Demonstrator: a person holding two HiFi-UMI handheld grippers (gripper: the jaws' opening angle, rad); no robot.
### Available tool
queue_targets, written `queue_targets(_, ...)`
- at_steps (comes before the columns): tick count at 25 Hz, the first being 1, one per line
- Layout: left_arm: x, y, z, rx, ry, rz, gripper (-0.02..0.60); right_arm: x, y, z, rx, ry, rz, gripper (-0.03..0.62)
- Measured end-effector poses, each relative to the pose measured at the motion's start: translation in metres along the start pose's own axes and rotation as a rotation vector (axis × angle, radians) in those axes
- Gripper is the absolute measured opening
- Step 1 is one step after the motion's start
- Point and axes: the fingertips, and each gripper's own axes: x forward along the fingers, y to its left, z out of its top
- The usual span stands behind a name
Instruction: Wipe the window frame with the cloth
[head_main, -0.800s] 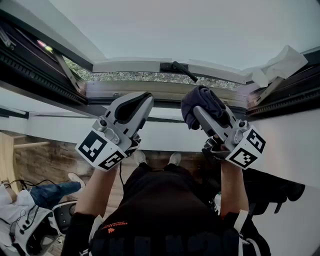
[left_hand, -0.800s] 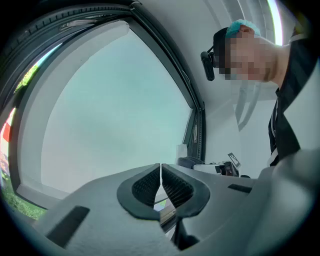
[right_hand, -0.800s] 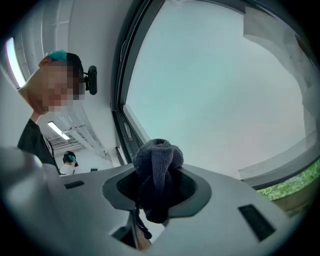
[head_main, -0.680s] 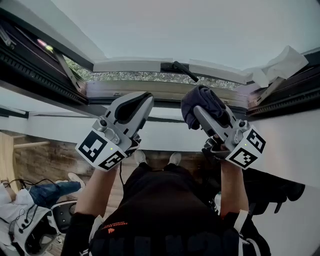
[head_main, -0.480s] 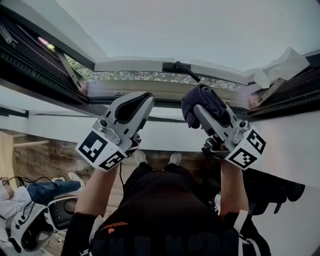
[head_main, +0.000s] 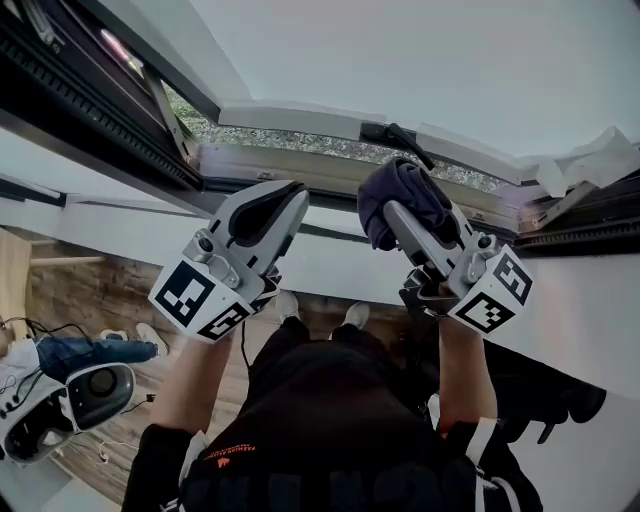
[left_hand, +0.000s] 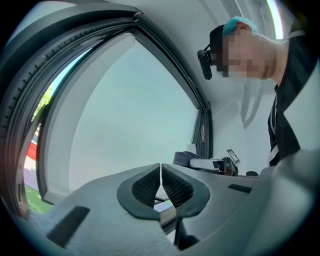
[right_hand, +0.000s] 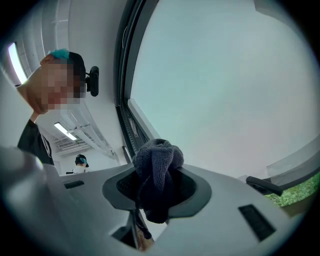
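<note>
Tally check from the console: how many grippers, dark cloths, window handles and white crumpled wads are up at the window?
Grippers: 2 (left gripper, shut and empty; right gripper, shut on the dark cloth)
Dark cloth: 1
Black window handle: 1
White crumpled wad: 1
Total: 5

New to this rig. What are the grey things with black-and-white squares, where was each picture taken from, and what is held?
No robot: a person holds a two-jaw tool in each hand; the marker cubes belong to them. The head view comes from a camera on the person's head. Each gripper view rides on its tool and looks along the jaws. The left hand-held gripper has its jaws together, empty. The right hand-held gripper is shut on a dark cloth, near the window frame.
</note>
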Motion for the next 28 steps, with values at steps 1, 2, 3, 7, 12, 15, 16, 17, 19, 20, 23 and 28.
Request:
queue_targets(1, -0.007, 0.008, 0.004, -0.001, 0.0, 0.008, 0.026, 0.011, 0.003, -0.001, 0.002, 0.004, 0.003, 0.121)
queue_targets(2, -0.014, 0.016, 0.006, -0.003, 0.001, 0.016, 0.026, 0.021, 0.005, -0.003, 0.007, 0.008, 0.005, 0.121)
queue_targets(3, -0.021, 0.023, 0.008, -0.006, 0.003, 0.024, 0.026, 0.03, 0.007, -0.006, 0.013, 0.012, 0.005, 0.12)
queue_targets(7, -0.042, 0.049, 0.012, -0.013, 0.003, 0.052, 0.026, 0.061, 0.012, -0.016, 0.03, 0.031, 0.015, 0.12)
queue_targets(12, -0.06, 0.069, 0.019, 0.0, -0.005, 0.087, 0.026, 0.088, 0.017, -0.023, 0.039, 0.041, 0.04, 0.12)
queue_targets(15, -0.071, 0.08, 0.02, 0.01, -0.012, 0.108, 0.026, 0.105, 0.021, -0.03, 0.042, 0.051, 0.056, 0.12)
queue_targets(16, -0.075, 0.083, 0.02, 0.011, -0.015, 0.115, 0.026, 0.11, 0.022, -0.032, 0.043, 0.054, 0.062, 0.121)
queue_targets(17, -0.079, 0.087, 0.02, 0.013, -0.016, 0.121, 0.026, 0.116, 0.023, -0.035, 0.044, 0.057, 0.067, 0.12)
queue_targets(19, -0.086, 0.095, 0.02, 0.016, -0.018, 0.134, 0.026, 0.129, 0.025, -0.04, 0.049, 0.059, 0.079, 0.12)
queue_targets(20, -0.091, 0.1, 0.021, 0.016, -0.02, 0.14, 0.026, 0.137, 0.027, -0.043, 0.051, 0.061, 0.085, 0.12)
queue_targets(23, -0.106, 0.12, 0.022, 0.001, -0.028, 0.153, 0.026, 0.163, 0.031, -0.054, 0.056, 0.074, 0.097, 0.12)
queue_targets(28, -0.124, 0.137, 0.024, 0.006, -0.026, 0.19, 0.026, 0.19, 0.037, -0.064, 0.073, 0.087, 0.128, 0.12)
